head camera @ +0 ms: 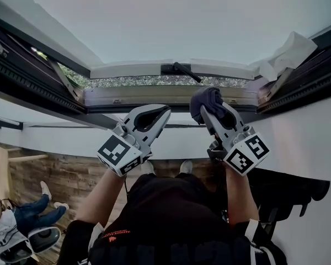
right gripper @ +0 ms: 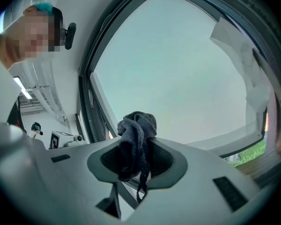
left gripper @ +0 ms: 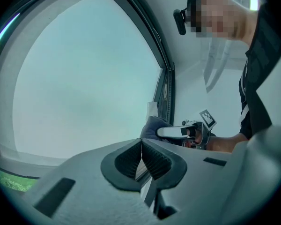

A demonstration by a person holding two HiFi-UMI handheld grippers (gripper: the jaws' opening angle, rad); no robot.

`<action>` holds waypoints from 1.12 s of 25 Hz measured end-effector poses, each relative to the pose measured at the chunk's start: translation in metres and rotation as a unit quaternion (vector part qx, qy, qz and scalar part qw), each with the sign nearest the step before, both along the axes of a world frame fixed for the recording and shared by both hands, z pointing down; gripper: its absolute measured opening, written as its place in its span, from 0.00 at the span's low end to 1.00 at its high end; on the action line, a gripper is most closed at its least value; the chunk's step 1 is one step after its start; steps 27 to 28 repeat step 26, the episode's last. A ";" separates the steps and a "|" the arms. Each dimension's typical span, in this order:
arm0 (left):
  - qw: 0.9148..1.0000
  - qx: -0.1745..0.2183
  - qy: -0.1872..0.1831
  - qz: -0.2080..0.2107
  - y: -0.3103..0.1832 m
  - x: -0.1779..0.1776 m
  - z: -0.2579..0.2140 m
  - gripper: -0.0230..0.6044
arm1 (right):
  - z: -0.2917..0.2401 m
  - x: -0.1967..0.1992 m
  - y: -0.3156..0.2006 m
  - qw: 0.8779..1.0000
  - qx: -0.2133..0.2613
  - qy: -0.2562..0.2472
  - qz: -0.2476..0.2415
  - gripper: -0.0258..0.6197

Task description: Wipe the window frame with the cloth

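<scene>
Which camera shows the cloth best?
The right gripper view: the cloth sits close, bunched between the jaws. The head view shows only a dark bundle; the left gripper view, a small lump.

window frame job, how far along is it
Done: the cloth is clamped in the right tool. In hand: it is held up by the lower edge of the window frame; contact is unclear. Left: the wiping itself, no wiped stretch shows. The left tool is shut and empty.
</scene>
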State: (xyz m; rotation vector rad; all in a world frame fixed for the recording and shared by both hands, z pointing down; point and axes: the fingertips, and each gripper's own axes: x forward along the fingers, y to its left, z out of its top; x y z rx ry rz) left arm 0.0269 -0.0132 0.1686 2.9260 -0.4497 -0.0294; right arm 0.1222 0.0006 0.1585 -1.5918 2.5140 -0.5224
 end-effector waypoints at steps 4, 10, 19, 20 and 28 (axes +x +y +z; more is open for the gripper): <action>1.000 0.002 0.000 0.001 0.002 0.003 0.000 0.07 | 0.003 -0.001 0.000 1.000 -0.001 0.003 -0.005 0.20; 1.000 0.005 0.001 -0.001 0.008 0.002 -0.003 0.07 | 0.000 -0.007 0.004 1.000 0.001 0.005 -0.010 0.20; 1.000 0.009 0.004 -0.001 0.011 0.005 -0.009 0.07 | -0.001 -0.008 0.010 1.000 0.003 0.005 -0.011 0.20; 1.000 0.009 0.004 -0.001 0.011 0.005 -0.009 0.07 | -0.001 -0.008 0.011 1.000 0.003 0.005 -0.010 0.20; 1.000 0.011 0.003 0.003 0.011 0.007 -0.011 0.07 | -0.001 -0.007 0.012 1.000 0.002 0.004 -0.009 0.20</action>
